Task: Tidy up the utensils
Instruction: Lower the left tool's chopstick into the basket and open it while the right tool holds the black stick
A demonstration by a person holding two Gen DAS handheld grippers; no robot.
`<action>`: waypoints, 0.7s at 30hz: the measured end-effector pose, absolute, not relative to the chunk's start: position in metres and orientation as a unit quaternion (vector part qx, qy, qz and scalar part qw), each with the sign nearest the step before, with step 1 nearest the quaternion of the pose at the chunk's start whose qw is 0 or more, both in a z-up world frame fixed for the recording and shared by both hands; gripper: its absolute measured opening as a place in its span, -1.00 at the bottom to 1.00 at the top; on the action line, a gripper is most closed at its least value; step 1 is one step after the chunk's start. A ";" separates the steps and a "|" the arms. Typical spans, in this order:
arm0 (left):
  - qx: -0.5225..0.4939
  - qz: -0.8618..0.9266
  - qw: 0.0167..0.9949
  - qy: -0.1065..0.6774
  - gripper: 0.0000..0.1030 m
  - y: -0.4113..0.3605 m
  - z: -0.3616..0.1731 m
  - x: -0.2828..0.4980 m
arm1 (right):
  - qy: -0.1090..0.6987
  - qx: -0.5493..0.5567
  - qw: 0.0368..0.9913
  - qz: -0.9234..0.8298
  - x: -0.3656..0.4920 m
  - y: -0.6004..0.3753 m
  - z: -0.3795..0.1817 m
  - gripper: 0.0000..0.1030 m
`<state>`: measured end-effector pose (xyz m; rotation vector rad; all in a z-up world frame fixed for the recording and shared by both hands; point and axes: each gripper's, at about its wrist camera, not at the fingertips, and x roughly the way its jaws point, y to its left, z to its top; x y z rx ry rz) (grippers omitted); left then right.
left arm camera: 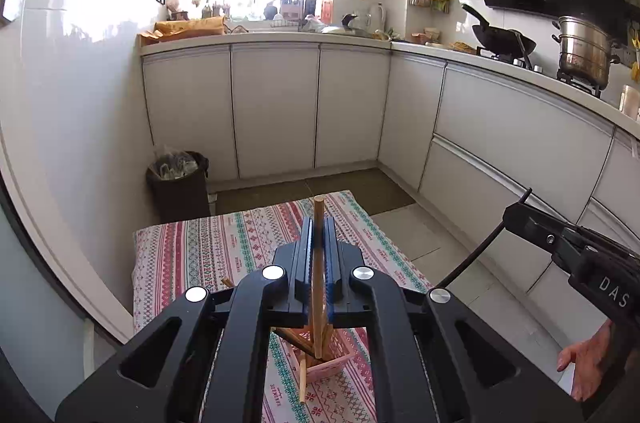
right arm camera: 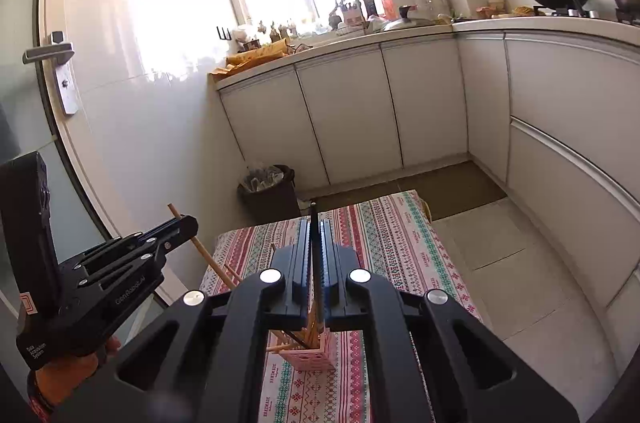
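While both hands hold their tools above the small table [left arm camera: 168, 255], each clamps a single utensil: the left gripper [left arm camera: 319, 223] is closed on one pale wooden chopstick [left arm camera: 318, 263], which stands almost upright between the blue-lined jaws, its blunt end poking above the tips and its lower end hanging over the pink basket [left arm camera: 332, 363]; the right gripper [right arm camera: 316, 223] is closed on one dark, thin stick [right arm camera: 315, 247], likewise near vertical, with its top just proud of the jaws. Below them, the pink perforated basket stands on the patterned tablecloth [right arm camera: 392, 247] and holds a loose bundle of several more wooden chopsticks, too crowded and too hidden by the gripper bodies to count; in the left wrist view one chopstick [left arm camera: 303, 379] leans against the basket's outer side. Two hands show, each only in part: the right hand [left arm camera: 588, 363] under its gripper's body, and the left hand [right arm camera: 68, 375] likewise. The black frames block most of the basket in both views. Beyond the table a dark bin [left arm camera: 180, 183] lined with a bag stands by the white cabinets [left arm camera: 276, 111], and on the counter sit one black wok [left arm camera: 502, 41] and one steel pot [left arm camera: 584, 55] on the stove.
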<state>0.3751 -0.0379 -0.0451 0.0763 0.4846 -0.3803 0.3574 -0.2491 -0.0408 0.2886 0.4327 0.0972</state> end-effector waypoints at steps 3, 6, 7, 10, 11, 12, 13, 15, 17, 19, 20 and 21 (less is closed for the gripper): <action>0.032 -0.186 0.948 0.255 -0.79 -0.034 -0.056 0.382 | 0.227 0.140 0.962 0.055 0.372 -0.239 -0.056 -0.91; 0.012 -0.176 0.954 0.241 -0.63 -0.021 -0.055 0.378 | 0.234 0.136 0.961 0.060 0.384 -0.231 -0.066 -0.91; 0.005 -0.175 0.956 0.234 -0.63 -0.017 -0.052 0.375 | 0.235 0.135 0.961 0.062 0.387 -0.229 -0.069 -0.91; -0.005 -0.170 0.963 0.208 -0.62 -0.006 -0.039 0.367 | 0.238 0.129 0.960 0.067 0.396 -0.221 -0.073 -0.91; -0.005 -0.166 0.966 0.199 -0.62 -0.003 -0.034 0.363 | 0.238 0.126 0.961 0.068 0.397 -0.218 -0.074 -0.91; -0.006 -0.160 0.969 0.189 -0.62 -0.001 -0.027 0.360 | 0.237 0.123 0.961 0.069 0.399 -0.215 -0.074 -0.91; -0.006 -0.154 0.971 0.180 -0.62 0.003 -0.022 0.355 | 0.236 0.120 0.962 0.070 0.400 -0.212 -0.074 -0.91; -0.013 -0.148 0.975 0.165 -0.54 0.009 -0.012 0.348 | 0.236 0.117 0.962 0.073 0.402 -0.207 -0.073 -0.91; -0.023 -0.138 0.978 0.154 -0.42 0.017 -0.005 0.342 | 0.238 0.115 0.962 0.075 0.404 -0.201 -0.074 -0.91; -0.032 -0.131 0.980 0.146 -0.34 0.023 -0.001 0.337 | 0.249 0.117 0.959 0.076 0.408 -0.198 -0.079 -0.90; -0.035 -0.126 0.981 0.142 -0.30 0.026 0.000 0.335 | 0.252 0.119 0.958 0.073 0.409 -0.197 -0.082 -0.89; -0.038 -0.123 0.982 0.139 -0.28 0.029 0.001 0.332 | 0.255 0.119 0.957 0.071 0.410 -0.196 -0.086 -0.85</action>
